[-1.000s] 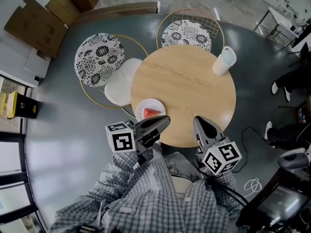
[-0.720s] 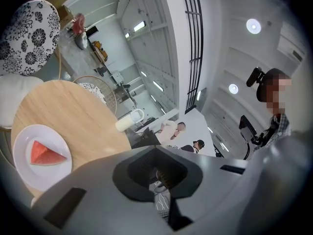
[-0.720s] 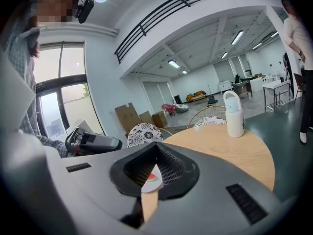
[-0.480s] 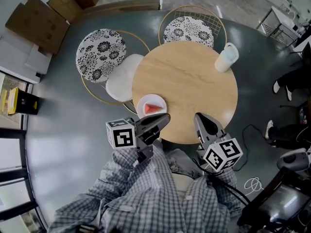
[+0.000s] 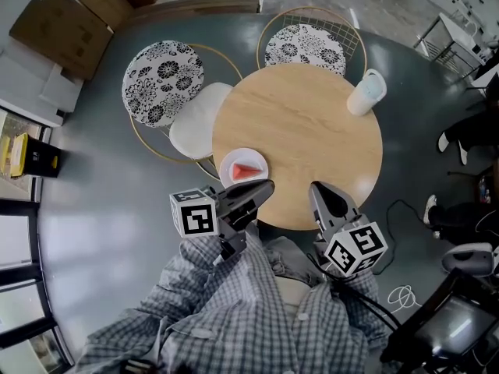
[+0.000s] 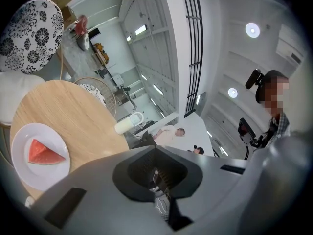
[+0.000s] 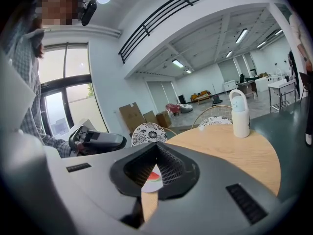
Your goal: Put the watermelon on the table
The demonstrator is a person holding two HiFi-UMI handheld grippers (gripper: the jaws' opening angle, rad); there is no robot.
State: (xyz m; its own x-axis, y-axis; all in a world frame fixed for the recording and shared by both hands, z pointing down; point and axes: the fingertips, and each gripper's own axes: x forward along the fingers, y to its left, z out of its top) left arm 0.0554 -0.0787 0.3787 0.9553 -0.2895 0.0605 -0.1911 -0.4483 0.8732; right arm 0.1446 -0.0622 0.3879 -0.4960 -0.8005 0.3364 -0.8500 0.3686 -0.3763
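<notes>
A red watermelon slice (image 5: 247, 171) lies on a small white plate (image 5: 232, 160) at the near left edge of the round wooden table (image 5: 304, 131). My left gripper (image 5: 265, 188) hovers shut and empty just short of the plate, at the table's rim. In the left gripper view the slice (image 6: 43, 152) and plate (image 6: 32, 174) sit to the left of the shut jaws (image 6: 157, 174). My right gripper (image 5: 318, 188) is also shut and empty over the table's near edge, right of the plate. Through its jaws (image 7: 154, 173) a bit of the slice (image 7: 154, 176) shows.
A white jug (image 5: 365, 93) stands at the table's far right edge. Two wire chairs with floral cushions (image 5: 162, 82) (image 5: 313, 47) and a white cushion (image 5: 195, 131) crowd the far and left sides. Cardboard boxes (image 5: 62, 26) lie far left. Cables (image 5: 405, 294) trail on the floor at right.
</notes>
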